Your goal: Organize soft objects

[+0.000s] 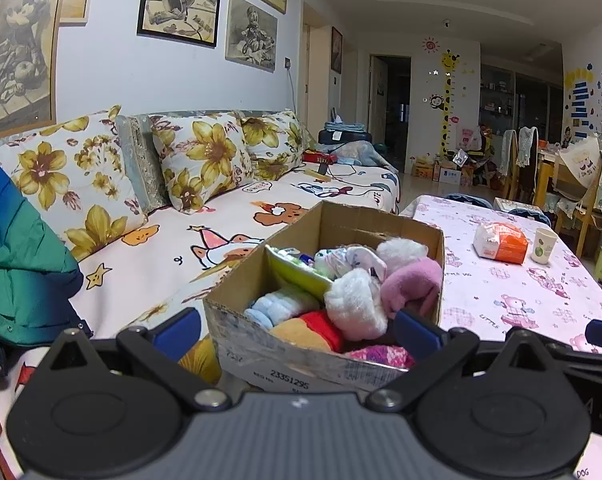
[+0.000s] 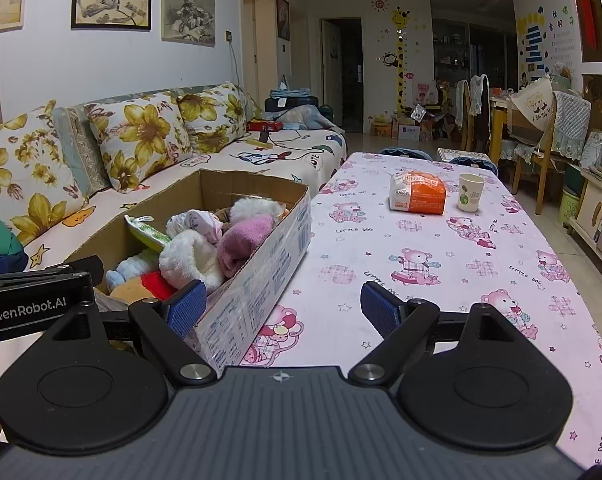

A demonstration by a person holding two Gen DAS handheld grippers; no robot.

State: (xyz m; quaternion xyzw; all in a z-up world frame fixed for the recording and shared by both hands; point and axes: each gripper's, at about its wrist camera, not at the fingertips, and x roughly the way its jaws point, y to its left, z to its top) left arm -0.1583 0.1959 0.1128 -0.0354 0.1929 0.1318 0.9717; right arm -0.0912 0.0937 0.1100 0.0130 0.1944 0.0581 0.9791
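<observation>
A cardboard box sits at the table's left edge, beside the sofa. It is packed with soft things: a white fluffy piece, a pink cloth, a pale blue plush, a yellow and red plush and a green packet. My left gripper is open, its fingers straddling the box's near end. Over the table near the box's right corner, my right gripper is open and holds nothing.
The table wears a pink bear-print cloth. An orange and white packet and a paper cup stand at its far end. A sofa with floral cushions runs along the left. Chairs and cabinets line the right.
</observation>
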